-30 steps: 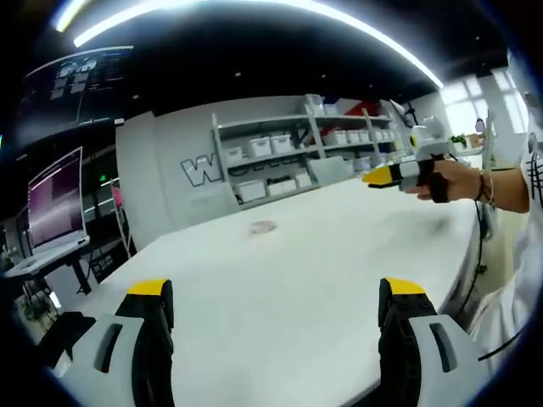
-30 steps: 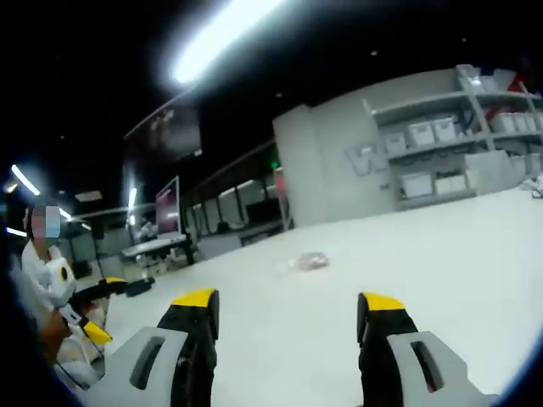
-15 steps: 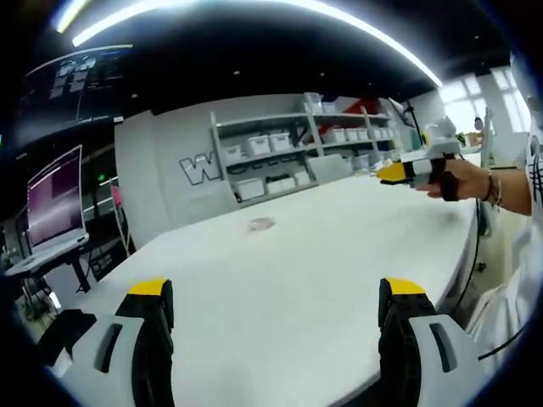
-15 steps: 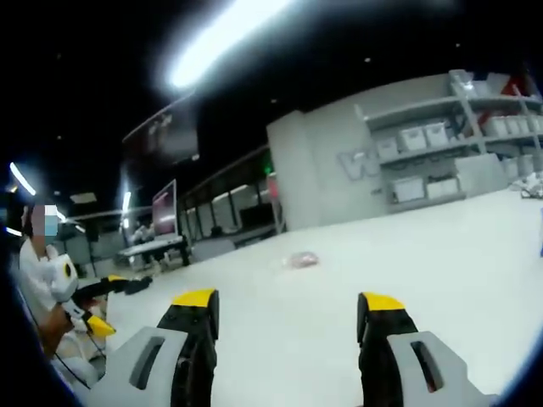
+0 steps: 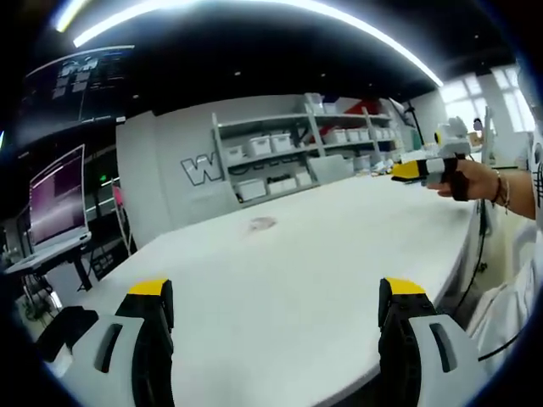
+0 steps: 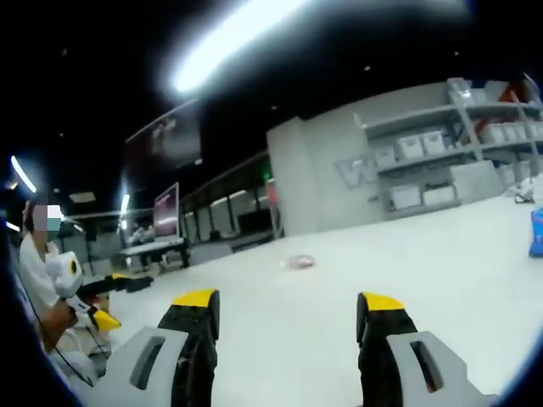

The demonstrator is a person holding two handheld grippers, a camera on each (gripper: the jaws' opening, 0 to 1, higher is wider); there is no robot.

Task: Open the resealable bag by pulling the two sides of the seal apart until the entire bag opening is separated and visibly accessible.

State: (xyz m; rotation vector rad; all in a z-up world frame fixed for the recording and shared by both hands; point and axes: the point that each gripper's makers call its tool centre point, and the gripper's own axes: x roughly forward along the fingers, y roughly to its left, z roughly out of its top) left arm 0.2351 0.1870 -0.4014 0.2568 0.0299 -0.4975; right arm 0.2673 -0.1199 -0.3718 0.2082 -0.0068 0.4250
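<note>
A small clear resealable bag [image 5: 262, 225] with pinkish contents lies flat far out on the white table [image 5: 280, 280]; the right gripper view has the bag [image 6: 299, 262] mid-table too. My left gripper [image 5: 276, 292] is open, well short of the bag, nothing between its yellow-tipped fingers. My right gripper [image 6: 288, 303] is open too and just as far from it. Held by a person's hand, the right gripper [image 5: 416, 169] appears at the right of the left gripper view. The left gripper [image 6: 106, 292] appears at the left edge of the right gripper view.
Shelves with white bins [image 5: 293, 157] line the far wall. A laptop on a stand [image 5: 55, 208] sits beyond the table's left end. A blue object [image 6: 535, 231] stands at the table's right edge. A seated person [image 6: 47, 292] is at the left.
The hand with the right gripper has drifted rightward and farther away in the left gripper view. The right gripper view has panned, bringing the blue object in at its right edge. The bag has not moved.
</note>
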